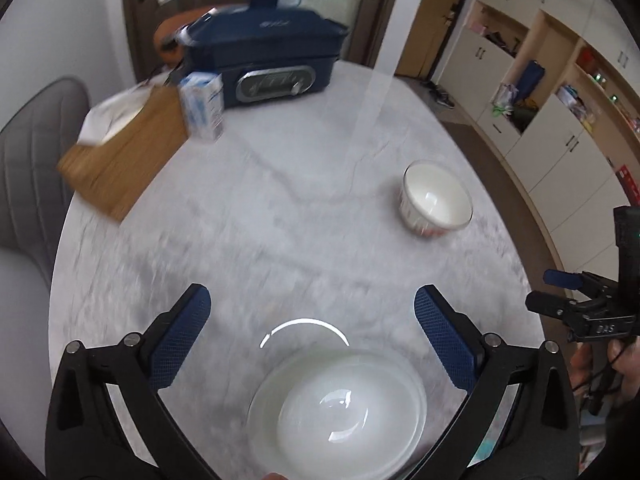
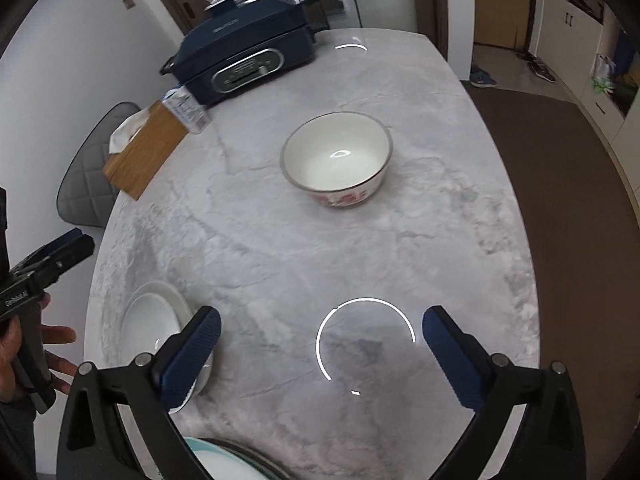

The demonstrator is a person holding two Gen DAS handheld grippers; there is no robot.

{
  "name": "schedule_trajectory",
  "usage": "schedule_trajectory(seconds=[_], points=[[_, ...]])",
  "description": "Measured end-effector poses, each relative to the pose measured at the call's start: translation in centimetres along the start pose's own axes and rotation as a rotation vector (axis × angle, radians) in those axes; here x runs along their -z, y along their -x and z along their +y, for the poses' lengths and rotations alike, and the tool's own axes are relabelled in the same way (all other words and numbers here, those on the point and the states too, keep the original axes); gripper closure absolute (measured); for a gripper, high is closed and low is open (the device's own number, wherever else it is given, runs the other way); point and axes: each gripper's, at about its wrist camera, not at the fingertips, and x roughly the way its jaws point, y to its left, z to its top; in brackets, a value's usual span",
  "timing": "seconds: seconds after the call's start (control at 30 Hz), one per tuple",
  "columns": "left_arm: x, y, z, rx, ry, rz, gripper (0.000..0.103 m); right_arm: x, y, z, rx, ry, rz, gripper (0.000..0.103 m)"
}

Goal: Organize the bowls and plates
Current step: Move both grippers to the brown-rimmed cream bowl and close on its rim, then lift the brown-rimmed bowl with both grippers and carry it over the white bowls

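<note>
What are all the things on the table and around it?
white bowl with red flower pattern: one, mid-table, standing alone
stacked plain white dishes: two, near edge
teal-rimmed plate: one, nearest edge, partly hidden
dark blue electric cooker: one, far end
wooden tissue box: one, brown, left side
small white and blue carton: one, beside cooker
grey marble table: one
grey chair: one, left
left gripper: jaws open, empty
right gripper: jaws open, empty

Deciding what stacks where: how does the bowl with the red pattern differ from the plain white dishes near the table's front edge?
The patterned bowl is deep, with a red design outside and a dark rim; the white dishes are plain and shallower. The patterned bowl stands alone mid-table; the white dishes sit nested, one inside another, at the near edge. Both are white inside, upright, empty, and untouched by either gripper.
</note>
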Motion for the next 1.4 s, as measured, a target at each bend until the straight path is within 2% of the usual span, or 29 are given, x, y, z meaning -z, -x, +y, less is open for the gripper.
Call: schedule_trajectory(seconds=[0.13, 0.17, 0.27, 0.3, 0.33, 0.37, 0.43, 0.5, 0.67, 0.7, 0.73, 0.8, 0.87, 0.93, 1.0, 1.03, 1.1, 1.23, 1.4], points=[[-5.5, -5.2, -3.1, 0.026, -0.050, 0.078, 0.000, -3.8, -1.6, -4.4, 0.009, -0.084, -0.001, 0.000], [-6.6, -6.7, -3.9, 0.024, -0.058, 0.114, 0.000, -4.9, -2.2, -5.5, -0.004, -0.116, -0.009, 0.000], [-9.3, -10.8, -6.4, 0.026, -0.090, 0.155, 0.000, -7.6, -4.1, -7.4, -0.041, -0.176, 0.007, 0.000], [-9.7, -12.1, -7.1, 0.028, -0.097, 0.169, 0.000, -8.2, -4.8, -7.6, -0.056, -0.181, 0.018, 0.001], [-10.3, -13.5, -7.8, 0.041, -0.098, 0.190, 0.000, -8.9, -5.6, -7.8, -0.063, -0.187, 0.032, 0.007], [-10.7, -14.7, -8.2, 0.053, -0.097, 0.203, 0.000, -9.4, -6.5, -8.0, -0.060, -0.196, 0.045, 0.018], [-11.2, -17.1, -8.9, 0.044, -0.095, 0.223, 0.001, -10.4, -8.0, -8.2, -0.043, -0.211, 0.066, 0.029], [-11.3, -19.0, -9.3, 0.034, -0.094, 0.242, 0.001, -11.1, -9.1, -8.0, -0.010, -0.217, 0.079, 0.030], [-10.9, -22.0, -10.0, 0.032, -0.112, 0.270, 0.001, -11.7, -11.3, -7.8, -0.030, -0.229, 0.115, 0.030], [-10.8, -22.4, -10.1, 0.036, -0.116, 0.270, 0.005, -11.7, -11.8, -7.6, -0.028, -0.224, 0.127, 0.031], [-10.6, -22.5, -10.2, 0.037, -0.118, 0.267, 0.009, -11.6, -12.1, -7.5, -0.030, -0.221, 0.133, 0.036], [-10.5, -23.0, -10.4, 0.038, -0.126, 0.269, 0.035, -11.4, -12.8, -7.5, -0.031, -0.222, 0.144, 0.045], [-10.4, -23.5, -10.6, 0.058, -0.128, 0.275, 0.054, -11.1, -13.2, -7.5, -0.037, -0.231, 0.150, 0.057], [-9.8, -23.5, -10.8, 0.077, -0.137, 0.273, 0.061, -10.9, -13.4, -7.4, -0.045, -0.229, 0.153, 0.068], [-9.7, -23.7, -11.4, 0.097, -0.153, 0.277, 0.074, -10.8, -13.4, -7.2, -0.059, -0.224, 0.150, 0.075], [-9.6, -23.8, -11.8, 0.097, -0.159, 0.278, 0.076, -10.8, -13.5, -7.0, -0.062, -0.217, 0.146, 0.082], [-9.7, -24.0, -11.7, 0.118, -0.165, 0.276, 0.089, -10.9, -13.5, -6.5, -0.057, -0.208, 0.138, 0.085], [-9.4, -23.3, -11.4, 0.134, -0.121, 0.282, 0.091, -11.0, -13.5, -6.0, -0.043, -0.200, 0.126, 0.087], [-8.9, -21.0, -10.9, 0.131, -0.134, 0.271, 0.091, -10.4, -12.1, -5.1, -0.050, -0.183, 0.103, 0.088]])
